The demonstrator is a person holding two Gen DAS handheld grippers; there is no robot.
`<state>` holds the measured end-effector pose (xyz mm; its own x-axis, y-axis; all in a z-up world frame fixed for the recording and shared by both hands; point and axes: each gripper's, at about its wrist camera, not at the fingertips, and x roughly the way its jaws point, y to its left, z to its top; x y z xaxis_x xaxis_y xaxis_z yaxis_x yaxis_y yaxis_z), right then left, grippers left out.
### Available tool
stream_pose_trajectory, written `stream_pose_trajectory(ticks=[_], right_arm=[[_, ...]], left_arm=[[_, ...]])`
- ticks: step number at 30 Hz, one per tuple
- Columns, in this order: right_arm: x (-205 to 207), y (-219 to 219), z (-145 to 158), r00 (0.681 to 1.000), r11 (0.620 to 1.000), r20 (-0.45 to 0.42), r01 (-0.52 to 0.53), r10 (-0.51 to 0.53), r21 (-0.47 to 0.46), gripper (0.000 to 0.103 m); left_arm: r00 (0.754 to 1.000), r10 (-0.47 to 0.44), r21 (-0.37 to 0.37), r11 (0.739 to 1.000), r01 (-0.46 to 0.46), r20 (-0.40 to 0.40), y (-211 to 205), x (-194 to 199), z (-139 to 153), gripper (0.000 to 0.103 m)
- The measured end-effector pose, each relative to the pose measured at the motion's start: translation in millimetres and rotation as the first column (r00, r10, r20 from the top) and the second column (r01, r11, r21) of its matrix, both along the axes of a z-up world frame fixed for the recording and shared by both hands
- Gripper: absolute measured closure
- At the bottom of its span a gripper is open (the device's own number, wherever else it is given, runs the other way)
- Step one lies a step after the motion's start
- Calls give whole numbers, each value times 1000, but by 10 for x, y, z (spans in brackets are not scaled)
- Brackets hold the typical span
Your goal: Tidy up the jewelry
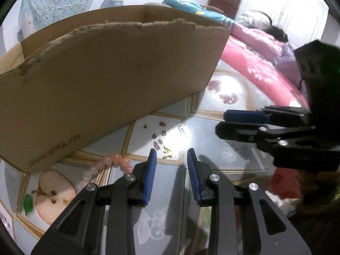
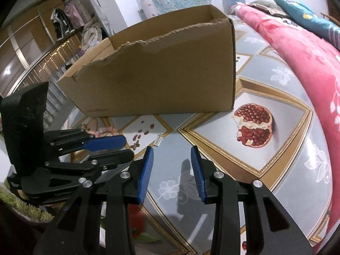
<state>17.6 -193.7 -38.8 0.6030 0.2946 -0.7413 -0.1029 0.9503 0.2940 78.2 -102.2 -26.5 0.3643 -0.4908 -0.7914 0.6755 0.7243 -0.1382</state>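
A torn-edged cardboard box [image 1: 119, 68] [image 2: 159, 74] stands on the fruit-print tablecloth. In front of it lie a pink bead bracelet [image 1: 110, 162] [image 2: 106, 130], small gold earrings [image 1: 167, 151] [image 2: 136, 145] and a little silver clip [image 1: 183, 130] [image 2: 158, 141]. My left gripper [image 1: 171, 152] [image 2: 128, 148] is open with nothing between its blue pads; the earrings show on the cloth just past its left fingertip. My right gripper [image 2: 172, 148] [image 1: 221, 122] hovers beside it to the right, also open and holding nothing, over bare grey cloth.
A pink flowered blanket [image 2: 297, 68] and a teal pillow [image 2: 301, 17] lie along the right side of the table. Printed pomegranate [image 2: 252, 125] and apple [image 1: 55, 193] pictures and printed seeds [image 1: 159, 136] are flat on the cloth. A person's dark hair [image 1: 274, 31] shows beyond the blanket.
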Motion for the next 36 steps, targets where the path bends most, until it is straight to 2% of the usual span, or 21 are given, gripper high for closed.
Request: stream_pose_trajectory(ticks=[6, 11, 14, 36], right_arm=[[-21, -30, 0, 1000, 1000, 8, 12, -12, 11, 71], [-38, -65, -2, 1000, 1000, 10, 21, -21, 20, 73], [-41, -71, 15, 1000, 1000, 15, 19, -19, 19, 74], [-33, 56, 79, 1000, 1000, 25, -18, 18, -25, 74]], left_arm=[[996, -25, 81, 997, 18, 90, -117, -25, -27, 90], [989, -56, 138, 990, 38, 134, -193, -62, -31, 97], [986, -66, 158, 987, 42, 152, -221, -97, -23, 97], [989, -16, 81, 997, 5, 145, -63, -191, 57, 97]])
